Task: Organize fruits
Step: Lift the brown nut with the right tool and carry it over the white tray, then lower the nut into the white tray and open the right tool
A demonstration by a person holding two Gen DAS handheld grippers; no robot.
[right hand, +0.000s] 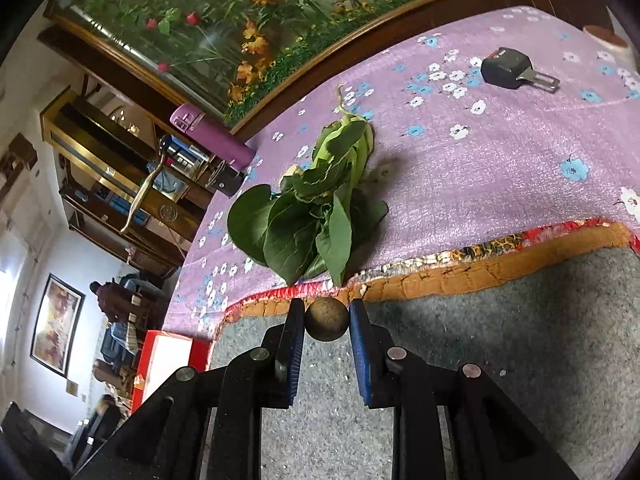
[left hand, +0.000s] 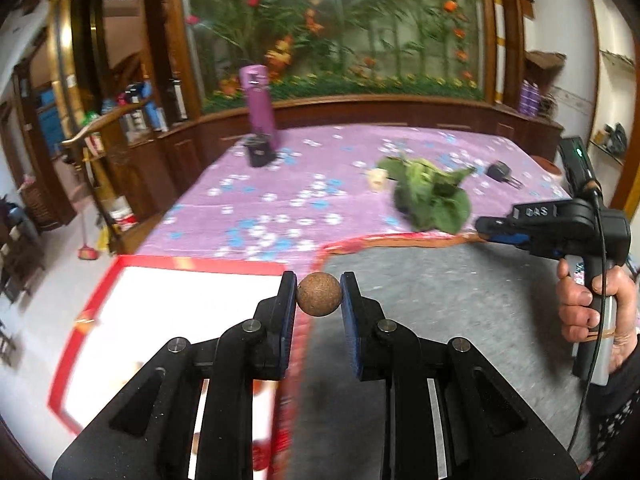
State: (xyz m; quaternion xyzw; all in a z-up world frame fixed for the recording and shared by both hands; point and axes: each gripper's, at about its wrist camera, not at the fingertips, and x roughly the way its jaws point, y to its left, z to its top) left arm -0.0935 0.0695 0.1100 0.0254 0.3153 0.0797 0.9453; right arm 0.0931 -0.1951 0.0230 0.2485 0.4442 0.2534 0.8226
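My left gripper (left hand: pixel 319 294) is shut on a small round brown fruit (left hand: pixel 319 295) and holds it over the edge between a red-rimmed white box (left hand: pixel 160 312) and a grey mat (left hand: pixel 440 300). My right gripper (right hand: pixel 326 320) is shut on a second small round brown fruit (right hand: pixel 326 319) above the grey mat (right hand: pixel 500 340). The right gripper also shows in the left wrist view (left hand: pixel 486 226), held in a hand at the right; its jaws are hard to make out there. A bunch of green leaves (right hand: pixel 316 208) lies on the purple flowered cloth (right hand: pixel 500 152) beyond the mat, also in the left wrist view (left hand: pixel 430 196).
A purple bottle (left hand: pixel 260 106) and a black object (left hand: pixel 260 154) stand at the cloth's far left. A black belt buckle (right hand: pixel 508 68) lies at the far right. A small beige cup (left hand: pixel 378 179) sits by the leaves. Wooden cabinets and a flower mural back the table.
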